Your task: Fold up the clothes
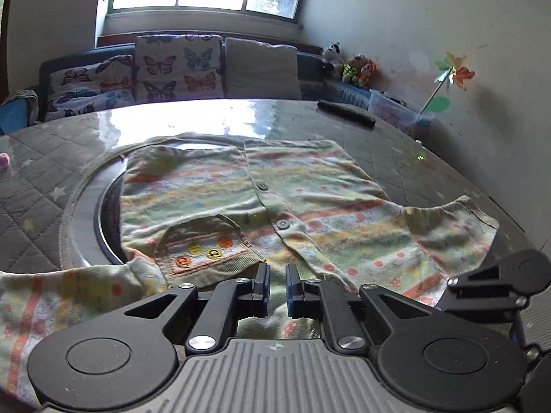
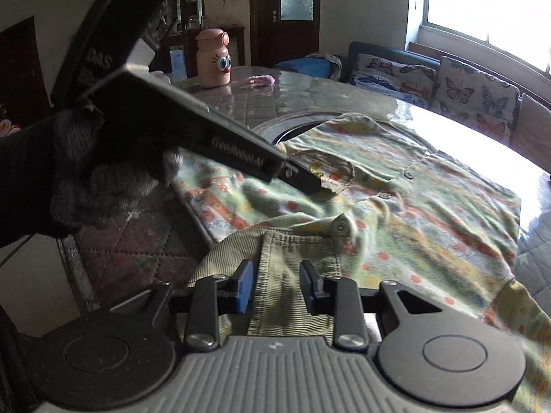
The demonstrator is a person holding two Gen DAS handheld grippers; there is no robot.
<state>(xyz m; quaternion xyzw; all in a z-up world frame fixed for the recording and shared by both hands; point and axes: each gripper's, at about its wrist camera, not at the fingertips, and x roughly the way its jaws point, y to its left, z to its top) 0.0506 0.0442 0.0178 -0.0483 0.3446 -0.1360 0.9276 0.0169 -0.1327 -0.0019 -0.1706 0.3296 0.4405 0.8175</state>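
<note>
Garment: a child's pale green button-front shirt with orange and yellow printed stripes (image 1: 310,206) lies spread front-up on the round, glass-topped table with a grey quilted cloth (image 1: 41,186), collar end towards the person.
Collar: the olive ribbed collar band (image 2: 292,275) runs between the right tool's blue pads (image 2: 245,285).
Left gripper (image 1: 277,284): nearly pressed together, only a narrow gap between the pads; whether it pinches fabric beside the embroidered corduroy chest pocket (image 1: 206,251) I cannot tell.
Right gripper (image 2: 278,285): jaws straddle the collar band with daylight on both sides, not yet pinching.
Gloved hand (image 2: 86,179): carries the left tool low over the shirt.
Step, as I judge it: securing the collar end for a fold.
Doing it well: close fully on the ribbed band, not loose cloth; lift both sides evenly, keeping the placket (image 1: 272,206) straight.
Risk: a one-layer pinch would drag the front askew.
</note>
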